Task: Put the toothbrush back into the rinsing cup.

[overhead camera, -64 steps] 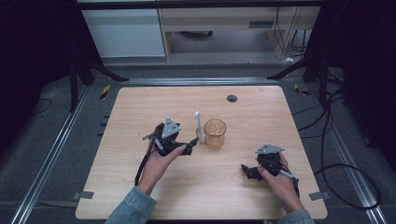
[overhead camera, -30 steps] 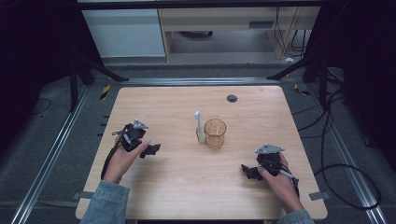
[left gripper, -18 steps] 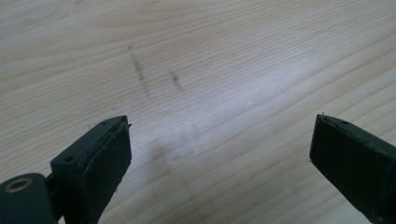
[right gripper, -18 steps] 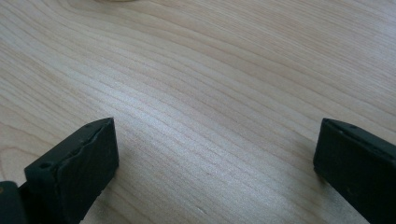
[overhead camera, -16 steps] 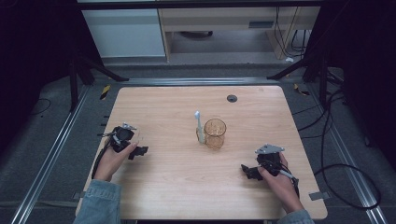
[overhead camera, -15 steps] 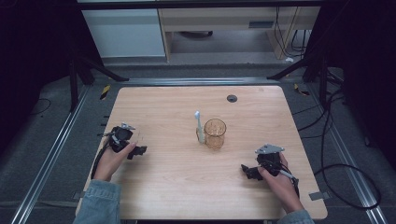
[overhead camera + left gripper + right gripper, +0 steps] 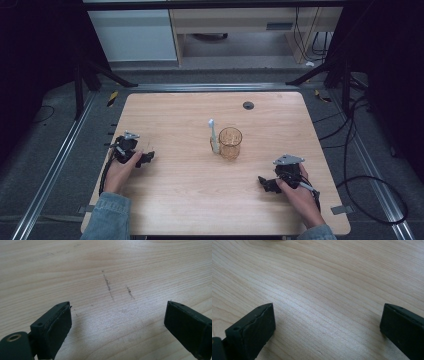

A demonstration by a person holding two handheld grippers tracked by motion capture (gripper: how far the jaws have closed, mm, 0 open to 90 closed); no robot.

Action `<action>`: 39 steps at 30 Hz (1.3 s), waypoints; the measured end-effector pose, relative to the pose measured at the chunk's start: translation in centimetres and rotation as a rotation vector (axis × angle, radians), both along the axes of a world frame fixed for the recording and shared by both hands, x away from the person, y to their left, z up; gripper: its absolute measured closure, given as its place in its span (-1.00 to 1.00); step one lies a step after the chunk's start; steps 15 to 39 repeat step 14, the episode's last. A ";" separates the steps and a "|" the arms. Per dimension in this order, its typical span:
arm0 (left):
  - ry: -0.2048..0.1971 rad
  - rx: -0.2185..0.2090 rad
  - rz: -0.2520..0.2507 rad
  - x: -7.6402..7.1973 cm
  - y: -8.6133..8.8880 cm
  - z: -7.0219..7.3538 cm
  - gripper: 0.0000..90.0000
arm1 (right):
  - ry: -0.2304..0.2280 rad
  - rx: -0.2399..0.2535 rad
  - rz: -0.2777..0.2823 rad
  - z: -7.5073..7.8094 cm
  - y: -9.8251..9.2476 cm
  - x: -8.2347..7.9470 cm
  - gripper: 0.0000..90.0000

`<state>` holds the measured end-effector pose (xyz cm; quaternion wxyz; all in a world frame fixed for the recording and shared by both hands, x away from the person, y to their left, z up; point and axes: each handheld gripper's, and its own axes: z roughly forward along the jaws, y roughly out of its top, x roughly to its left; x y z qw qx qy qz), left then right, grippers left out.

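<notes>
An amber glass cup (image 7: pixel 230 143) stands upright at the middle of the wooden table (image 7: pixel 190 200). A white toothbrush (image 7: pixel 213 136) leans against its left side, bristles up. My left gripper (image 7: pixel 144 159) rests low at the table's left side, far from the cup. Its jaws stand wide apart over bare wood with dark scratch marks (image 7: pixel 109 287), and the left gripper (image 7: pixel 117 327) holds nothing. My right gripper (image 7: pixel 263 183) sits at the table's front right, right of the cup. The right gripper (image 7: pixel 328 327) is open with bare wood between its jaws.
A small black round cap (image 7: pixel 248 105) lies near the table's far edge. Metal rails (image 7: pixel 60 165) run along both sides of the table. Cables (image 7: pixel 370 200) trail on the floor at the right. A white cabinet (image 7: pixel 135 35) stands beyond the table.
My left gripper has drawn away from the toothbrush and cup, moving left across the table to its left side. The right gripper has stayed put.
</notes>
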<state>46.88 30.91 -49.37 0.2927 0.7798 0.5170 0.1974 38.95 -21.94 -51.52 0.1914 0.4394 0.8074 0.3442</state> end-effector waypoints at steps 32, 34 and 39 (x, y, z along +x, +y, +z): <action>-0.074 -0.009 0.026 0.3 0.3 -1.5 -0.98 | 0.000 0.000 0.000 0.0 0.0 0.0 -0.99; -0.074 -0.009 0.026 0.3 0.3 -1.5 -0.98 | 0.000 0.000 0.000 0.0 0.0 0.0 -0.99; -0.074 -0.009 0.026 0.3 0.3 -1.5 -0.98 | 0.000 0.000 0.000 0.0 0.0 0.0 -0.99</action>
